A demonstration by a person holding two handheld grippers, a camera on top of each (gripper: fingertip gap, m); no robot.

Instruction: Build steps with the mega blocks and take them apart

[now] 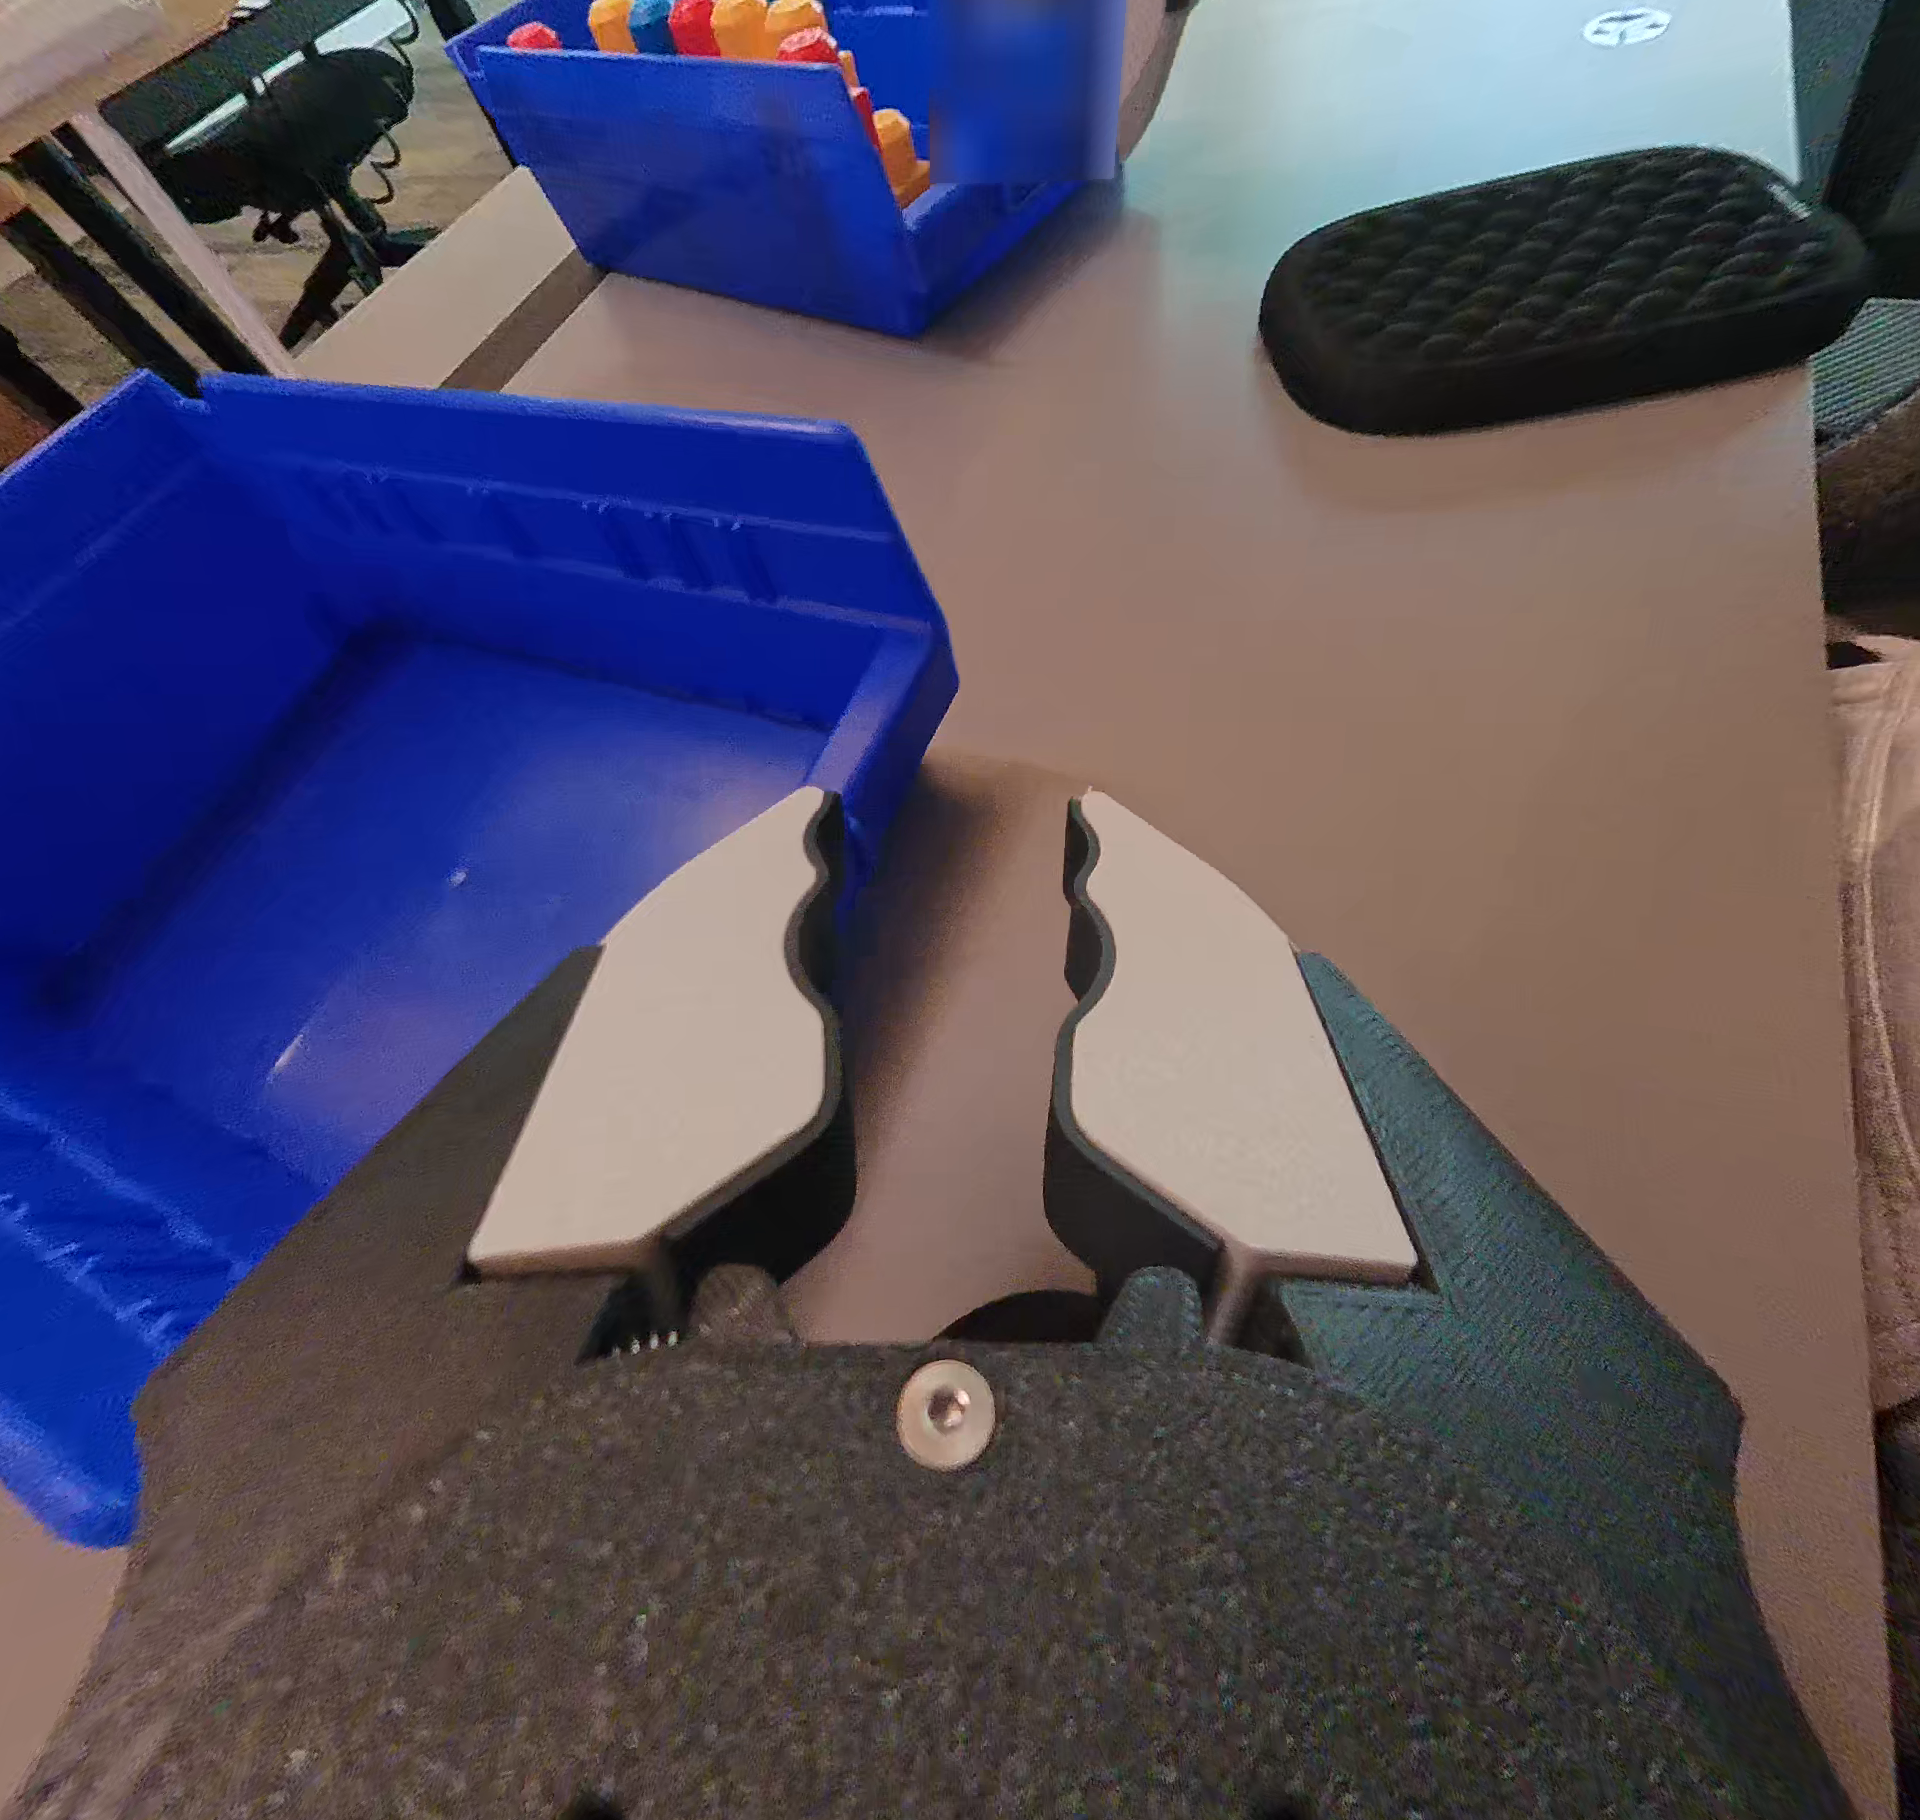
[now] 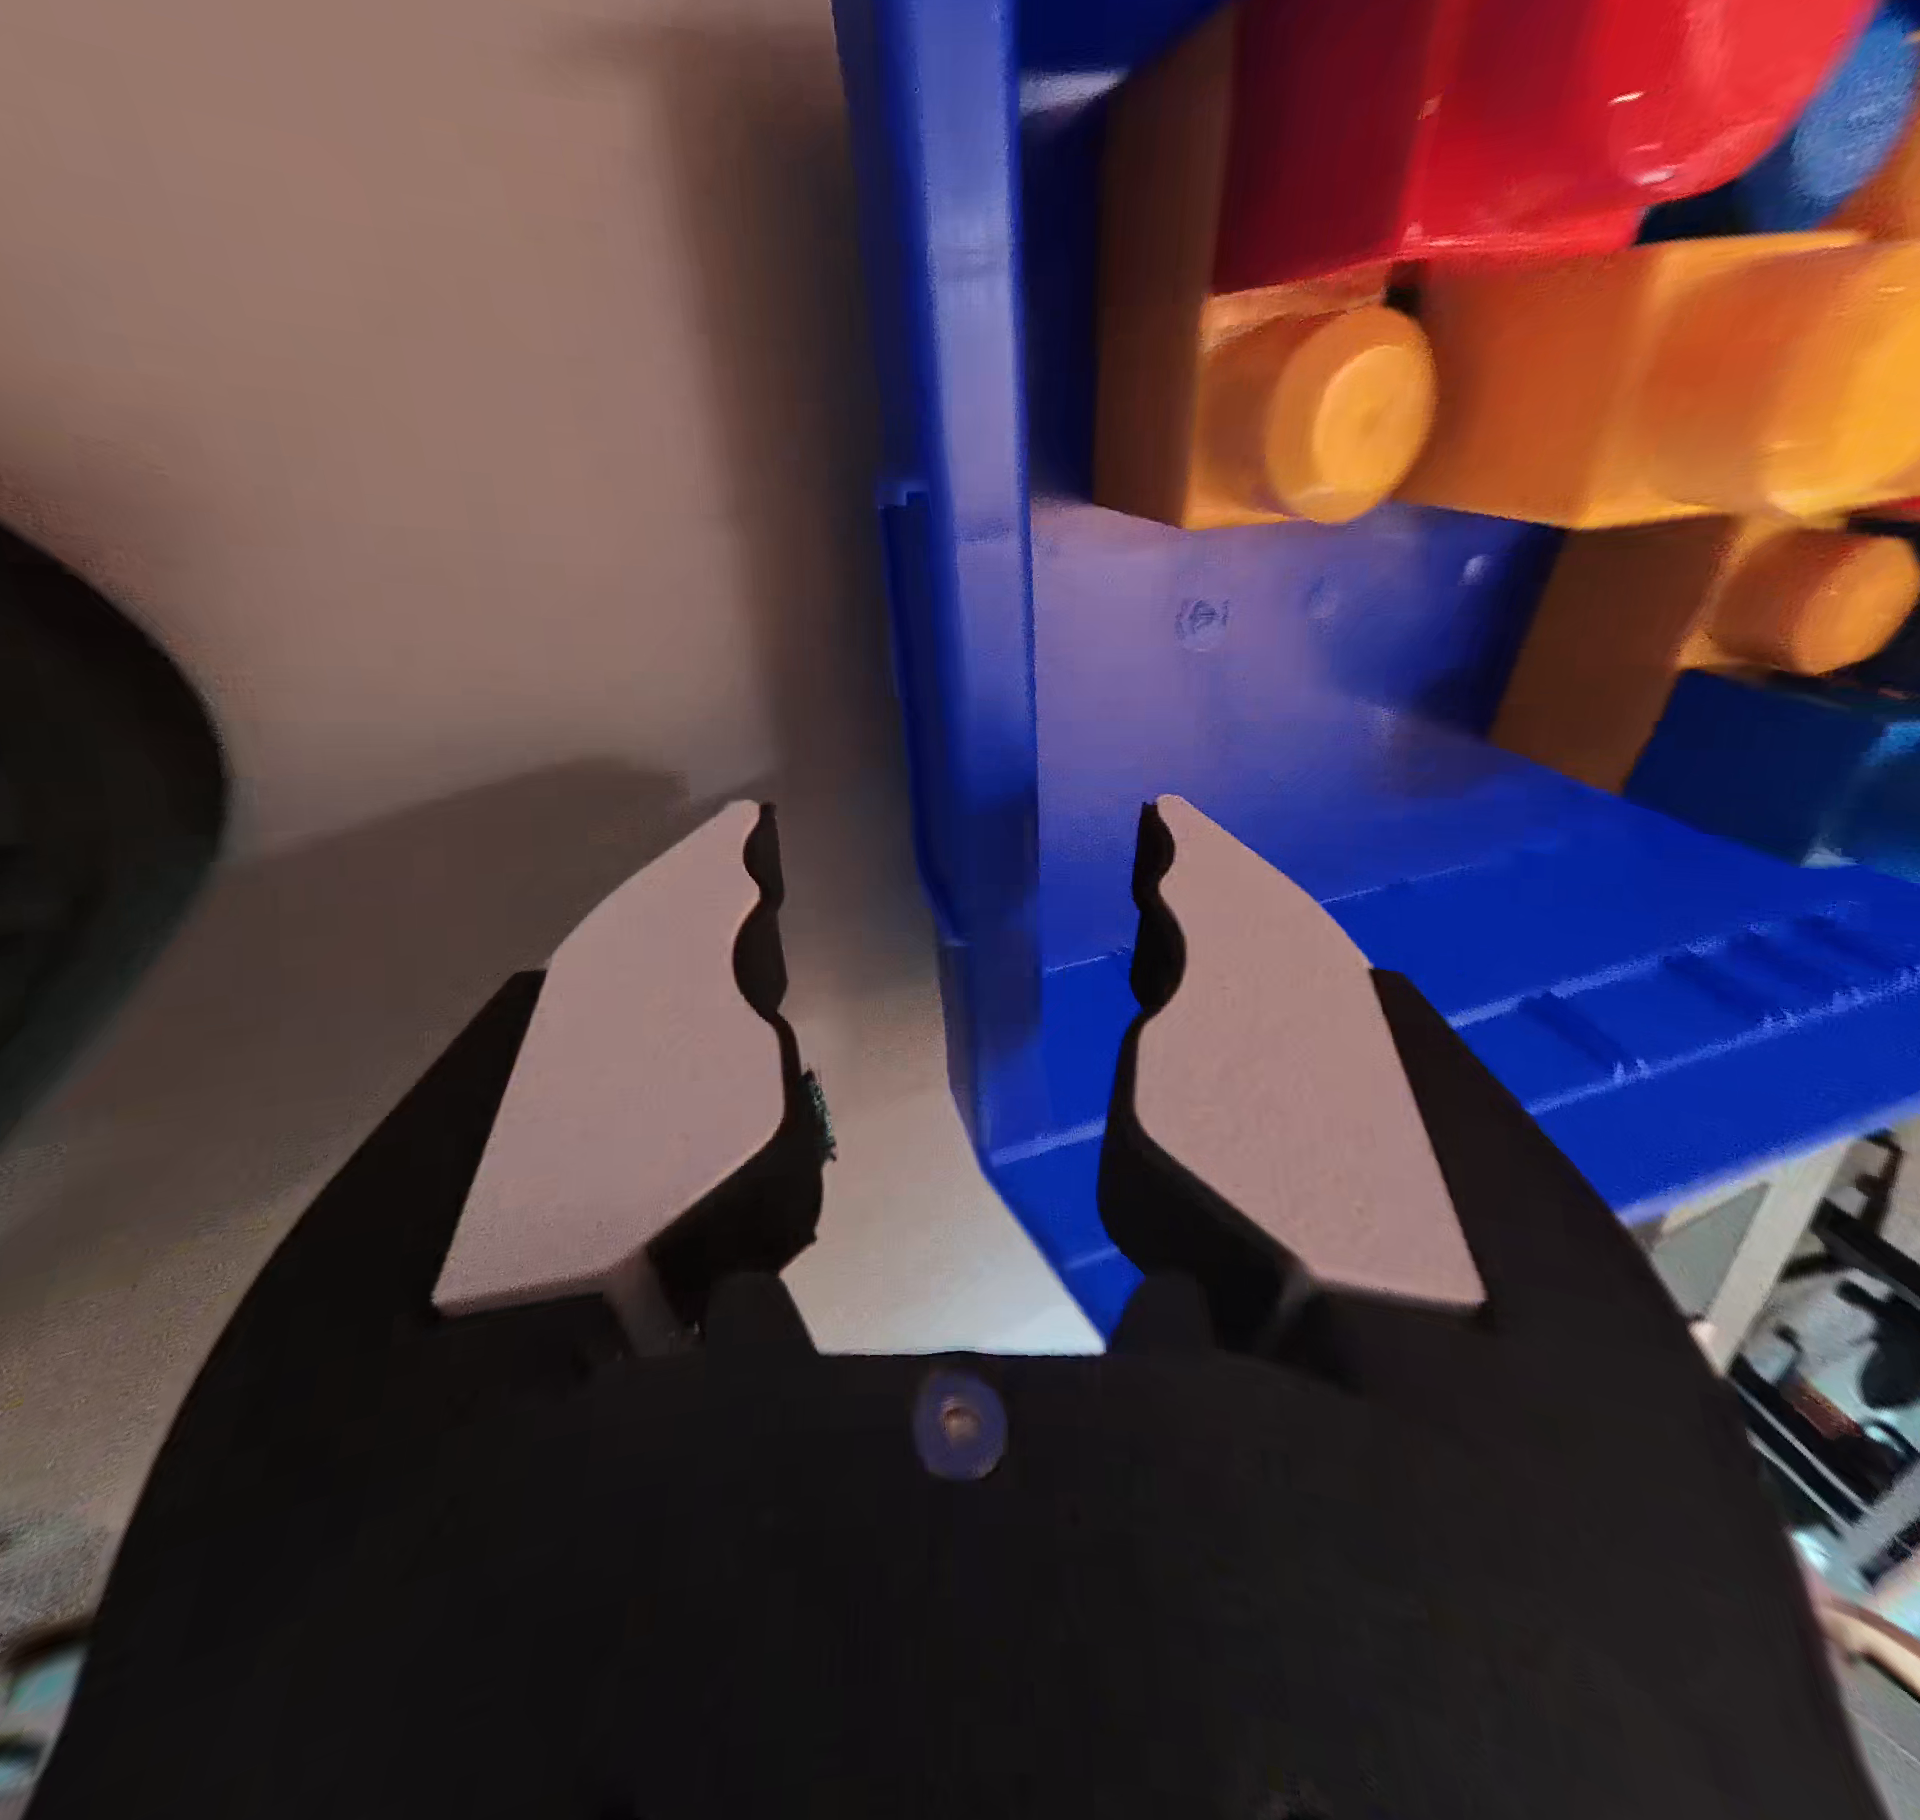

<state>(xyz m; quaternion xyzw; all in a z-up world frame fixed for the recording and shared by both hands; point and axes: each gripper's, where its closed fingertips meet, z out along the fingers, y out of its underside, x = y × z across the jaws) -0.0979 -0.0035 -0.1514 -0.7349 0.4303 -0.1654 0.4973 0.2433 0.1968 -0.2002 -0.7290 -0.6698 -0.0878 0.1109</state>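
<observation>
Right gripper [image 2: 956, 814], jaws wide and empty, sits at the far bin [image 2: 935, 336]; the mega blocks [image 2: 1558, 399] lie at 1 o'clock, nearer than to the also-empty, wide left gripper [image 1: 951, 804]

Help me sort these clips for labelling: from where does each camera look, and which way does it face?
Left wrist view: sits on the left gripper, looking down along the brown table; empty blue plastic bin beside its open jaws, black textured pad beyond.
Right wrist view: sits on the right gripper, close against the block-filled blue plastic bin; open jaws straddle its wall.
Shared: that filled bin, far off in the left view.
</observation>
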